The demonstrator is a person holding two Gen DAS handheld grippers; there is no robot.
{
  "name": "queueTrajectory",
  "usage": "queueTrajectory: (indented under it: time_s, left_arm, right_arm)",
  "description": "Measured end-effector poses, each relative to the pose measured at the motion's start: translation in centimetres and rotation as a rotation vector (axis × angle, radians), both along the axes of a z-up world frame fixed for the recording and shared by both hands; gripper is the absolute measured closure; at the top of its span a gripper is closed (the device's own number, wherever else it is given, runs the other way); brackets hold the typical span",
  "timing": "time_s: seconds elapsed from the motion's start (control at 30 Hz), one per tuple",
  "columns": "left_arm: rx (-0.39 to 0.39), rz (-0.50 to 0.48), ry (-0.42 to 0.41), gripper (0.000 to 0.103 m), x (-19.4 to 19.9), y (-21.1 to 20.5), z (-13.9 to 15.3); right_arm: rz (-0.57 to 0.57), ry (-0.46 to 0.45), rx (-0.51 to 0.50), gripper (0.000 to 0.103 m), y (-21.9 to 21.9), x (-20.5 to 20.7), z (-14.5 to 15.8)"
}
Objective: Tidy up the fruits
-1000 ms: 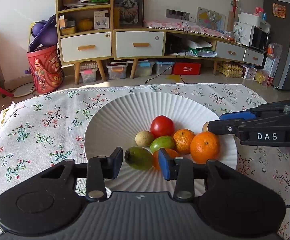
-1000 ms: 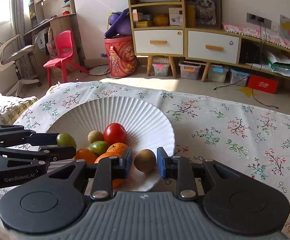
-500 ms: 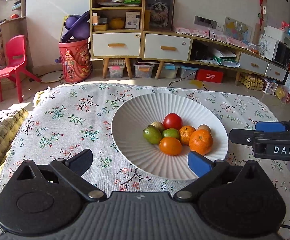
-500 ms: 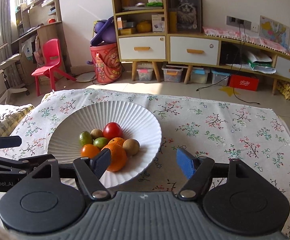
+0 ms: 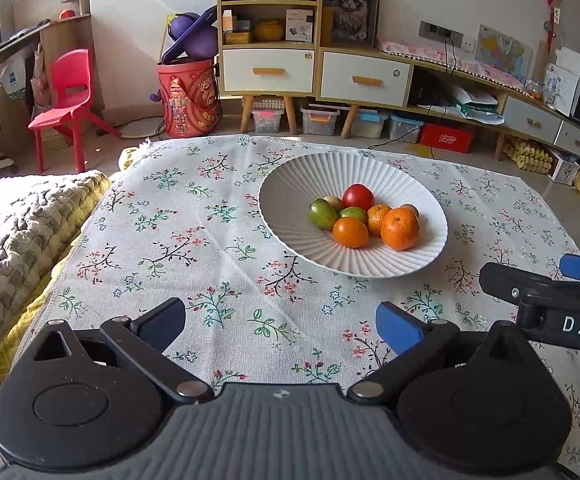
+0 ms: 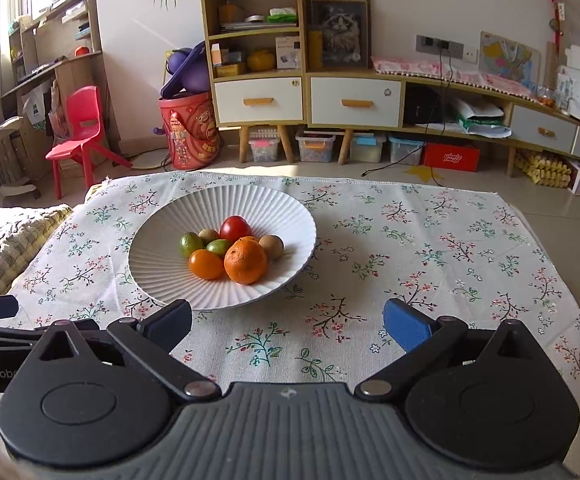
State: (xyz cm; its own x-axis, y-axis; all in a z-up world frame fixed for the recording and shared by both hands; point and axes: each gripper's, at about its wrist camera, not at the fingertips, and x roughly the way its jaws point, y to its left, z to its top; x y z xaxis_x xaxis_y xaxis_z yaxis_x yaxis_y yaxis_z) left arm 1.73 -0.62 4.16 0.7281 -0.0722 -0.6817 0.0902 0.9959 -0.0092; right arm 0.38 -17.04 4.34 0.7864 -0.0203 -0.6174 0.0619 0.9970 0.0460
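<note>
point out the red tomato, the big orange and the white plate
red tomato (image 6: 235, 227), right wrist view, middle of its visible top
big orange (image 6: 245, 261), right wrist view, centre of its skin
white plate (image 6: 161, 264), right wrist view, bare ribbed wall left of the fruit

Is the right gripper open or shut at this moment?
Open. The right gripper has its fingers spread wide over the tablecloth, with nothing between them.

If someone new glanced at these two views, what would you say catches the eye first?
The white ribbed plate on the floral tablecloth, piled with fruit: a red tomato at the back and a large orange in front. Next, the left tool and right tool, both wide open and empty in the foreground.
</note>
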Motion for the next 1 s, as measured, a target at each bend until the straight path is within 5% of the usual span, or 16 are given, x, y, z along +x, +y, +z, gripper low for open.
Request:
queueTrajectory:
  time_s: [1.0]
  left_arm:
    - [0.035,0.016,0.063,0.011,0.5,0.3,-4.1]
  right_arm:
    - [-0.009,0.042,-0.085,0.001,1.0,0.2,-3.6]
